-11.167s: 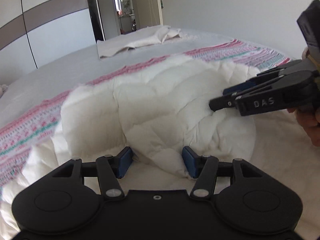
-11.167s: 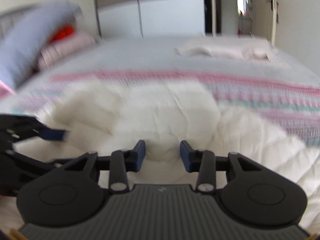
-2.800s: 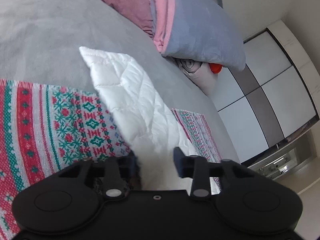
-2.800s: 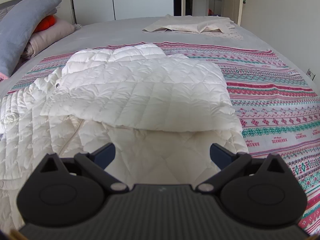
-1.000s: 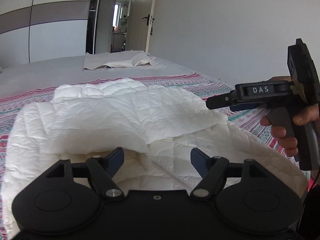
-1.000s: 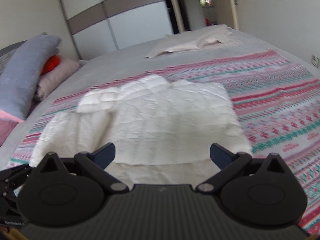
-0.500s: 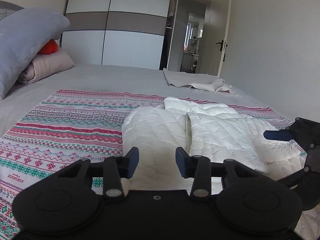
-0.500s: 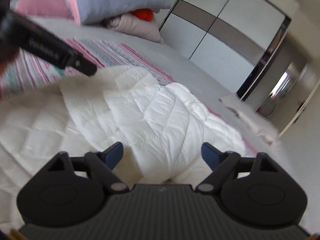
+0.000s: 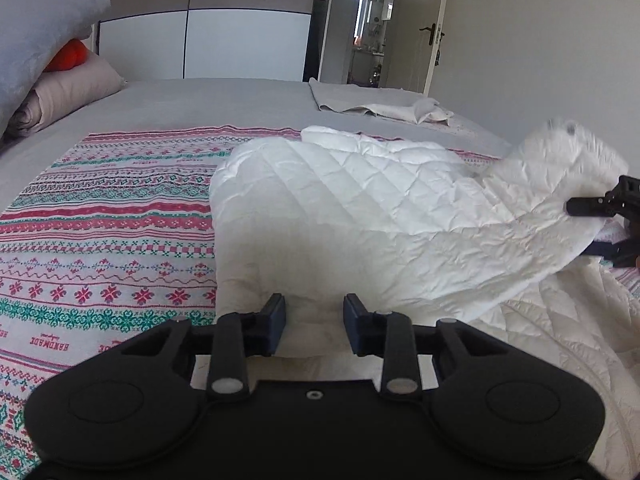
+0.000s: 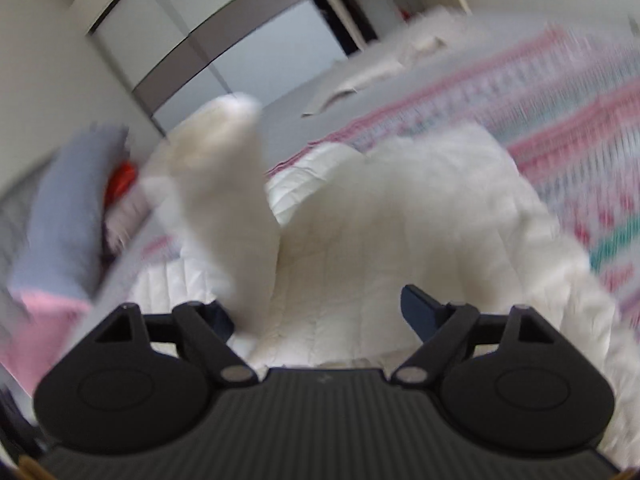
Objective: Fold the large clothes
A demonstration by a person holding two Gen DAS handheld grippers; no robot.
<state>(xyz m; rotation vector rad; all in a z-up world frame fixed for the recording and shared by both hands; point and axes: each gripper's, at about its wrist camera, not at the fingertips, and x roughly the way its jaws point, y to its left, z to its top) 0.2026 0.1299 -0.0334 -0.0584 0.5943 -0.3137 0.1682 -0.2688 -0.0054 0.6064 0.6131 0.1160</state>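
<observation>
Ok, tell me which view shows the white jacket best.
The left wrist view: the jacket is sharp there, with its quilting, its folded edge and the flap lifted at the right all visible. The right wrist view shows it only blurred and close up.

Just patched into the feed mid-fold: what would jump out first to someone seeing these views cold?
The big white quilted jacket heaped on the bed's patterned pink-and-teal blanket, with one flap lifted at the right where the right tongs meet it. Close in, the left tongs are closing around the jacket's near fold. In the blurred right wrist view, the right tongs are opening with white fabric between them.
</observation>
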